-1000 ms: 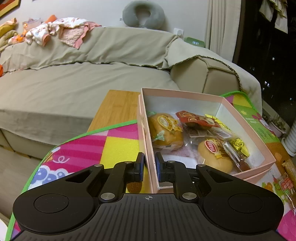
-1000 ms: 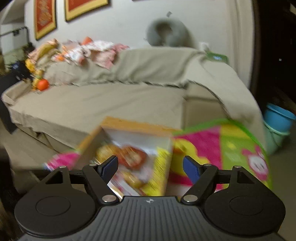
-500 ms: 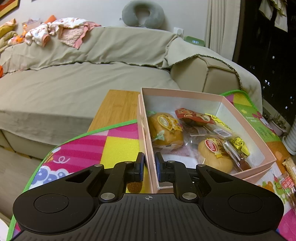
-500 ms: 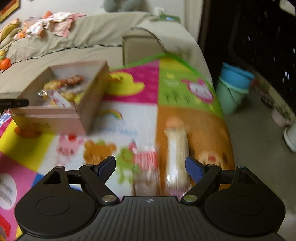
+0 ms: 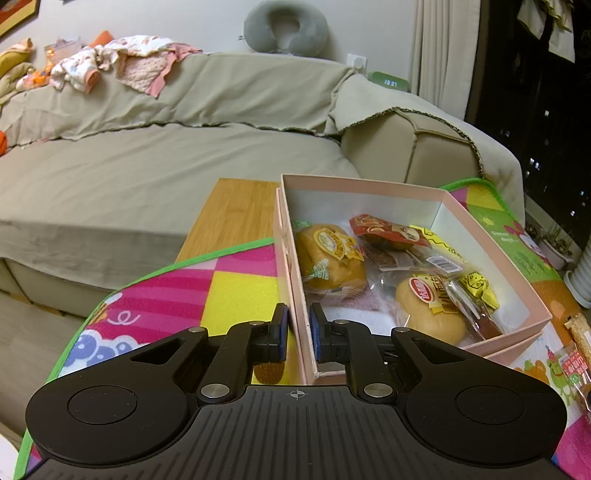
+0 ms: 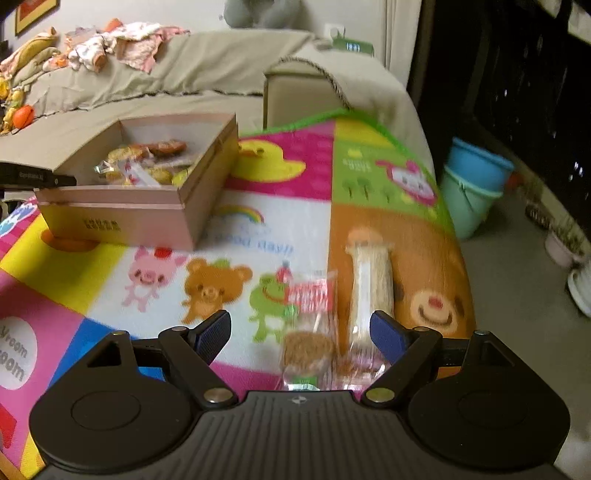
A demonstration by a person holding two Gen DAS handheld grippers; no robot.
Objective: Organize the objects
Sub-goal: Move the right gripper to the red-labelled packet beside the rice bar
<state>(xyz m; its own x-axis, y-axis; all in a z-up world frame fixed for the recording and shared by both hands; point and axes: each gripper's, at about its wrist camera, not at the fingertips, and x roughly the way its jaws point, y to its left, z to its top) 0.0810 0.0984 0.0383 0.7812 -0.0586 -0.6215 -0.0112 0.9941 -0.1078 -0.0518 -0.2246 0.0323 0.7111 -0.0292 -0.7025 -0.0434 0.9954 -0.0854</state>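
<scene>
On the bright play mat (image 6: 236, 240), the left gripper (image 5: 297, 328) pinched the near wall of the pink box (image 5: 491, 254) of snacks, while the right gripper (image 6: 301, 330) hung with fingers spread over 2 loose packets, a red-labelled snack (image 6: 308, 295) and a long wafer pack (image 6: 369, 284). A good pick would centre 1 packet between the fingers, press low and close gently, keeping the box steady

A beige fabric-covered sofa (image 5: 166, 173) is seen across the upper frame, with crumpled pink and white clothes (image 5: 122, 66) at upper left. A grey neck pillow (image 5: 286, 27) is placed top centre. Stacked blue plastic buckets (image 6: 476, 184) are seen at right.
</scene>
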